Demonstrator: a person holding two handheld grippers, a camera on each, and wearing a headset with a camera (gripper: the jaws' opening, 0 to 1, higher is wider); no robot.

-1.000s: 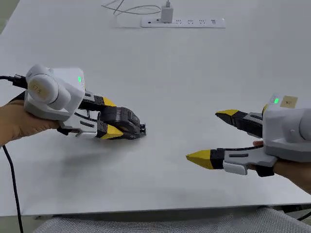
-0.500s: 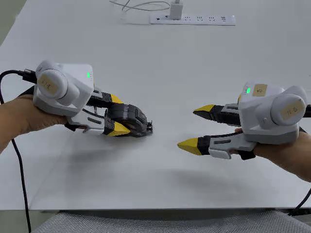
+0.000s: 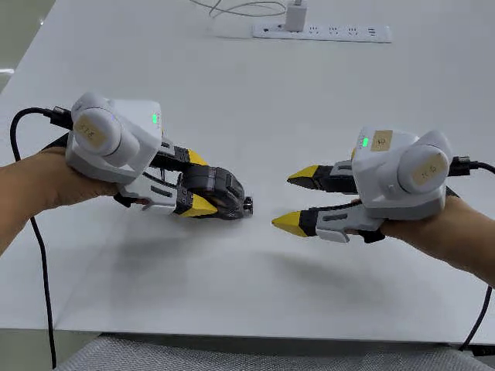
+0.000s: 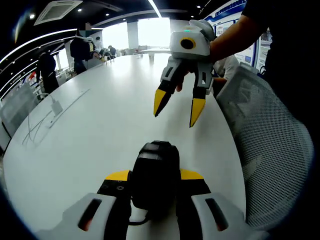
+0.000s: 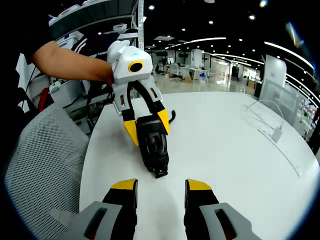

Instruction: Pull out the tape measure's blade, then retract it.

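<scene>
The tape measure (image 3: 220,188) is black. The left claw (image 3: 197,182) and the right claw (image 3: 289,199) have pale grey-white bodies, black jaws with yellow tips, and a small green light each. The bench (image 3: 255,100) is plain white, as is the power strip (image 3: 321,32). The chair (image 4: 265,145) is pale grey mesh.

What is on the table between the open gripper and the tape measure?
Nothing: just bare white table between the right gripper and the tape measure, seen in the head view.

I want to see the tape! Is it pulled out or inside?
Inside: only its end hook pokes from the tape measure; nothing stretches across the table.
</scene>
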